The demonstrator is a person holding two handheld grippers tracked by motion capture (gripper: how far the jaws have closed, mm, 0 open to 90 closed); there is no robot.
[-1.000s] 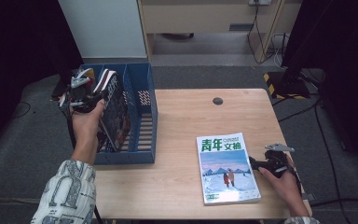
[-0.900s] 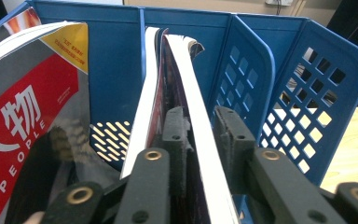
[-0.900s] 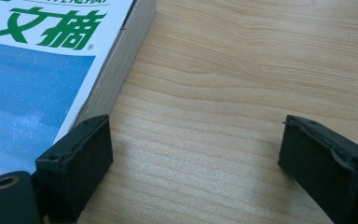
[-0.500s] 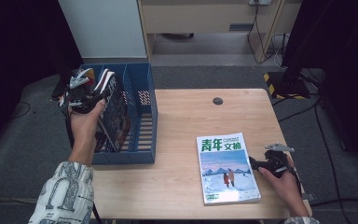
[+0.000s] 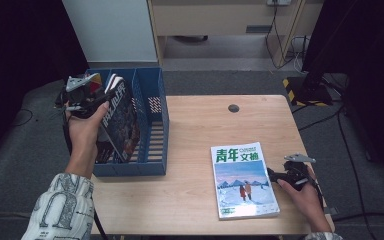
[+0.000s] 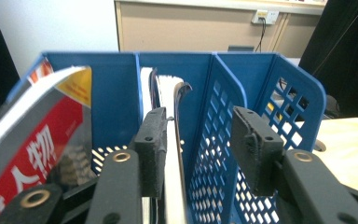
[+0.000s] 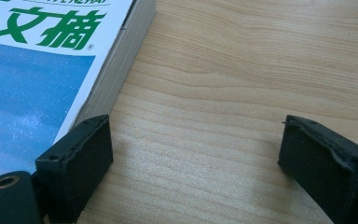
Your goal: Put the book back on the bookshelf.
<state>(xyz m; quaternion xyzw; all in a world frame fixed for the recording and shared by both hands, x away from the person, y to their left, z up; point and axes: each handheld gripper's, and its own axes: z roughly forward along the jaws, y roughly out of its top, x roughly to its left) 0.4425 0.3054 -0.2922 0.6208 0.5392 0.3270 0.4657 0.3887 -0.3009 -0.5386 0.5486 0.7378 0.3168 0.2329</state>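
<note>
Blue plastic catches the eye first: a three-slot file rack (image 5: 155,125) stands at the left edge of the wooden table (image 5: 195,200), in the left half of the high view. The left gripper (image 5: 87,95) hovers over the rack's upper left corner, held by a hand in a patterned sleeve (image 5: 60,210). A dark-covered magazine (image 5: 122,120) stands on edge in the rack's middle area, leaning slightly against the divider, right beside that hand. In the left gripper view the jaws stand parted, having just been opening; the magazine's white page edges (image 6: 172,154) rise between them, close against the left pad, and I cannot tell whether that pad still touches it, while the right pad is clear on the far side of the perforated divider (image 6: 214,154). A red-covered magazine (image 6: 32,154) leans at the left of that frame. In the lower right of the high view a green-titled magazine (image 5: 242,180) lies flat on the table, and the right gripper (image 5: 275,176) rests just beside its right edge. Its jaws are spread wide over bare wood, gripping nothing.
</note>
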